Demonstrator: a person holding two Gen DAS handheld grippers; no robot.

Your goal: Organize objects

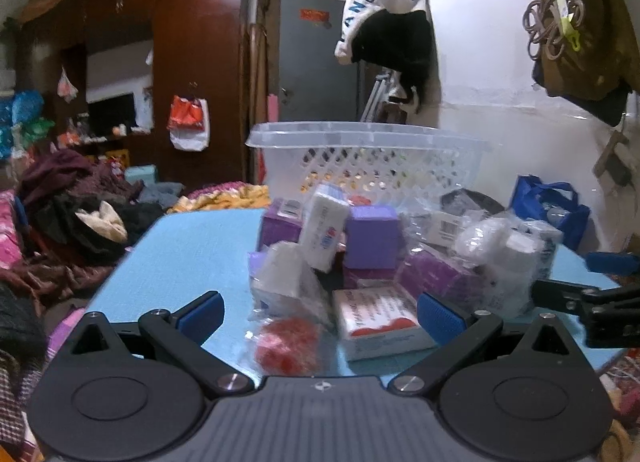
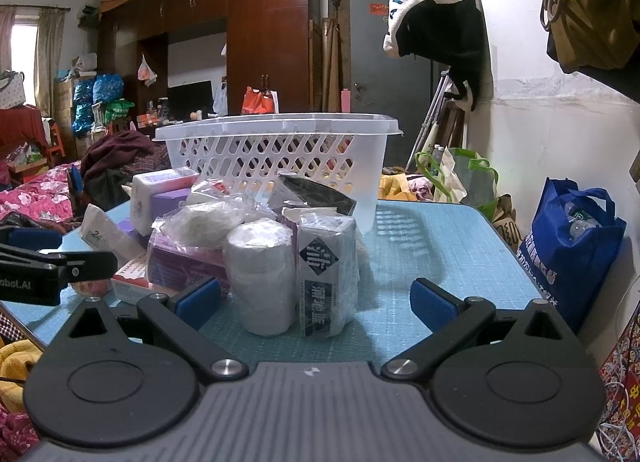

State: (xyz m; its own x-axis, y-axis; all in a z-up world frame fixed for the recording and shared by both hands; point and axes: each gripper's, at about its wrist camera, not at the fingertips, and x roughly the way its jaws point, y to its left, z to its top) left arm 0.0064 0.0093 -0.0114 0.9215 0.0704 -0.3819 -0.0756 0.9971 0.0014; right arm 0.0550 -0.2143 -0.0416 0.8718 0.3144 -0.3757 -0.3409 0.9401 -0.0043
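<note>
Many packets crowd before basket.

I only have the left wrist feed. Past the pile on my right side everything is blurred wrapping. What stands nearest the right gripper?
Observer: A white wrapped roll stands upright just ahead of the right gripper, whose jaws are open and empty.
Operator: Anything beside that roll?
Observer: Yes, a clear-wrapped pack with a dark label stands against the roll's right side.
Operator: Is the table free to the right of those?
Observer: The blue table mat is bare there, up to the basket behind.
Operator: And off the table edge?
Observer: A blue shopping bag with water bottles inside sits just beyond the right edge.
</note>
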